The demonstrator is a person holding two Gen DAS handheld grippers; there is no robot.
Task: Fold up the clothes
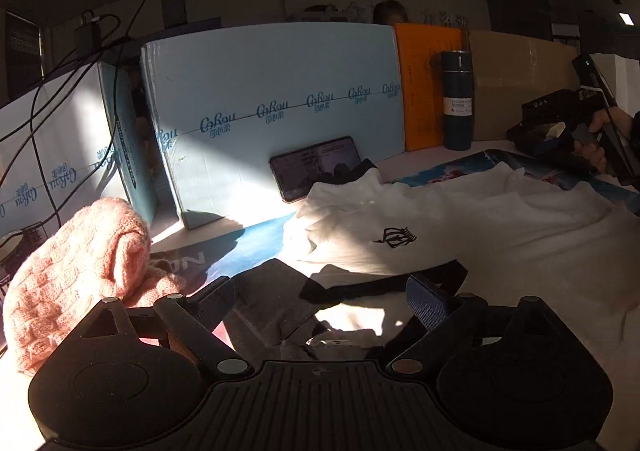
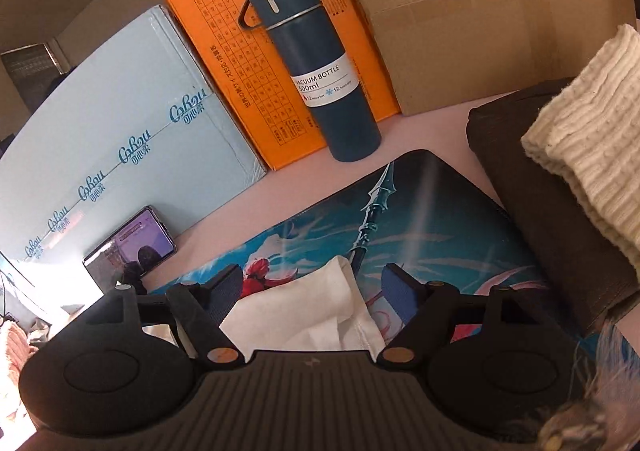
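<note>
White shirt (image 1: 440,227) ahead of left gripper (image 1: 320,299), unfolded, rumpled (folding barely begun); jaws apart over black hem. Right gripper (image 2: 312,287) likewise spread, white corner between, ungripped.

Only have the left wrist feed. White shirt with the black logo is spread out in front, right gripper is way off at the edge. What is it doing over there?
Observer: The right gripper is open, with a corner of the white T-shirt lying between its fingers, not pinched.
Operator: What's under that corner?
Observer: A blue printed desk mat showing a spear and a red-haired figure.
Operator: Anything stacked to its right? My view cuts off.
Observer: A folded cream ribbed knit resting on a folded dark brown garment.
Operator: Label on the dark blue flask?
Observer: The dark blue steel flask reads "VACUUM BOTTLE 500ml".
</note>
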